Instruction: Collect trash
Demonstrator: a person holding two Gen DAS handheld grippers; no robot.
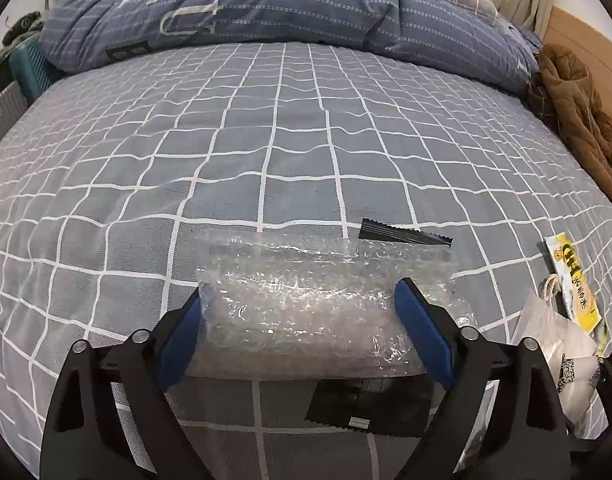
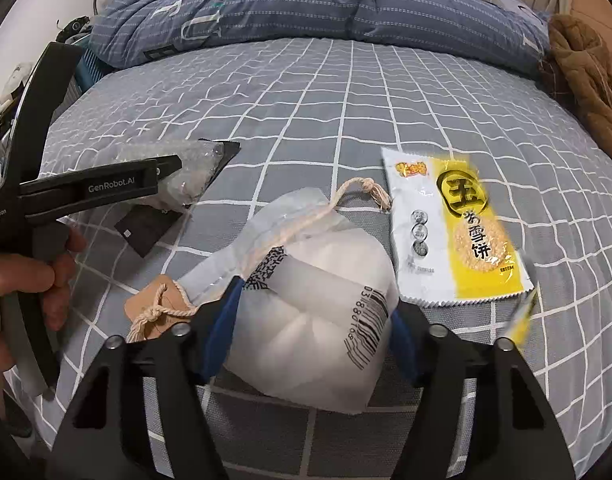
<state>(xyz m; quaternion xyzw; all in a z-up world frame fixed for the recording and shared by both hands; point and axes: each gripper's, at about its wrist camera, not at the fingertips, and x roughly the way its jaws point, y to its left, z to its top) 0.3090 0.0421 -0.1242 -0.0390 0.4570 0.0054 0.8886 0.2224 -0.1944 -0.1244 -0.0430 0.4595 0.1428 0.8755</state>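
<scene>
A clear bubble wrap bag point(image 1: 298, 308) lies on the grey checked bed sheet point(image 1: 266, 140), and my left gripper point(image 1: 300, 290) has its blue pads pressed on both sides of it. A black torn wrapper point(image 1: 370, 404) lies under the bag, and a black strip point(image 1: 406, 236) lies behind it. In the right wrist view my right gripper point(image 2: 317, 298) is shut on a white plastic bag point(image 2: 318, 320) with a barcode and a cord. A yellow and white snack wrapper point(image 2: 458, 232) lies flat to its right. The left gripper point(image 2: 166, 168) is over the bubble wrap bag point(image 2: 194, 176) at the left.
A brown paper tag point(image 2: 154, 312) on a string lies left of the white bag. A folded blue quilt point(image 1: 266, 8) fills the far end of the bed. A brown garment point(image 1: 578, 112) lies along the right edge. A hand point(image 2: 22, 280) holds the left gripper.
</scene>
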